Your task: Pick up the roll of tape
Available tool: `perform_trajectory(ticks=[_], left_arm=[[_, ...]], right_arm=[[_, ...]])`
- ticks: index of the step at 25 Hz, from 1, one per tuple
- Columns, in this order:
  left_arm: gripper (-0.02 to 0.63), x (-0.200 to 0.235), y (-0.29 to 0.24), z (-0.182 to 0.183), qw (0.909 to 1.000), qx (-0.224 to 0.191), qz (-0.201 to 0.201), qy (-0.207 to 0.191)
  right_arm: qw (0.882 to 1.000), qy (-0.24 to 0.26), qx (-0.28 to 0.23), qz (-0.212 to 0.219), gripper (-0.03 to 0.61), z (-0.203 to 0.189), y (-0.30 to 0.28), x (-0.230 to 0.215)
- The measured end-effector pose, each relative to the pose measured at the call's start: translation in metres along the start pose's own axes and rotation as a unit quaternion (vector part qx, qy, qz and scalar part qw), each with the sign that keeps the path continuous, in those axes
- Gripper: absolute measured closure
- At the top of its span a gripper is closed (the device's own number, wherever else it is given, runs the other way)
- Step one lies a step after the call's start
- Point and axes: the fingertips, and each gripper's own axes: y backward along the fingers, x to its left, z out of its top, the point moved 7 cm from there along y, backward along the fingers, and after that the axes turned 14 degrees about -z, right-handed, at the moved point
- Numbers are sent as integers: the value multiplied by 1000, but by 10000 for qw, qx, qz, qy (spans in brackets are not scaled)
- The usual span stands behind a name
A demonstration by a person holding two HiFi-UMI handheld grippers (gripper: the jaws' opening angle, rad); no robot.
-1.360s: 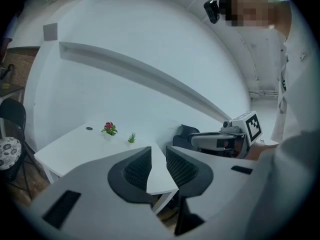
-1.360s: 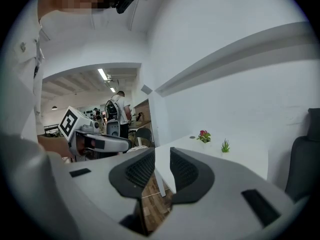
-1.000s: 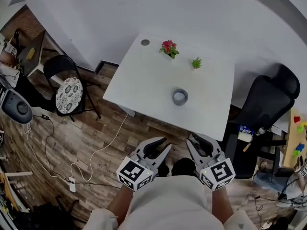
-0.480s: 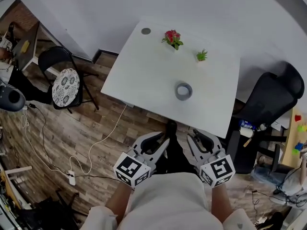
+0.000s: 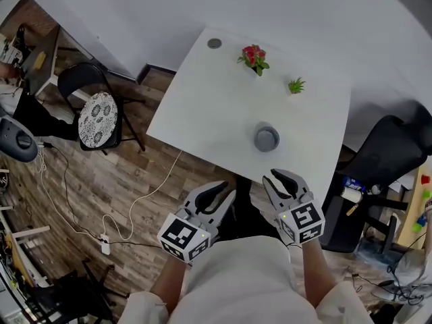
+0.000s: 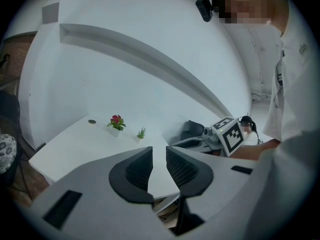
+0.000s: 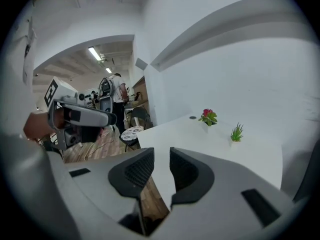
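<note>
White table [image 5: 196,113] on a wood floor, up against a plain white wall. Lying flat on it, near the front edge and over to the right: the roll of tape [image 5: 266,139], hole facing up. Not touched yet.

Looks closer to the table than a second ago (both hands have come forward). Brings the right gripper [image 5: 270,177] up to the front edge of the table, near the tape but not at it. Leaves the left gripper [image 5: 226,191] a bit further back, over the floor.

Opening the right jaws wider now, with nothing between them. Holds the left jaws a little apart too, with nothing between them either.

Means the reach has begun. Looks like a job for the right one, being the nearer. Still needs to go forward and down, and to get one jaw on each side of the roll before squeezing.

Two tiny pots at the back of the table: a pot of red flowers [image 5: 254,56] and a pot with a green plant [image 5: 295,85]. Both upright, well apart from the tape. Nothing to see in the hole of the tape (too small to be sure).
</note>
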Motion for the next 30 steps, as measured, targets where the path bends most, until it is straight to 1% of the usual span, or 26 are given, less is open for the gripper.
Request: perform_trajectory(ticks=[9,15,19,23,28,30], left_arm=[[526,37,-34,26,9995,143,266,83],[527,55,-52,38,9985,190,498,124],[526,64,-64,43,9975,215,654,145],[527,67,-71,43,9964,225,787,213],[527,70,-77,44,9949,271,948,230],[527,69,-78,44,9945,267,987,246]], right_arm=[[9966,416,679,186,469,-19,-72,-34],[9896,907,1068,331,463,-40,-112,-46],[9812,1416,1245,400,463,-53,-131,-50],[9691,1979,1388,500,463,-67,-144,-47],[9556,2527,1412,543,465,-79,-157,-44],[9506,2692,1431,586,477,-83,-161,-43]])
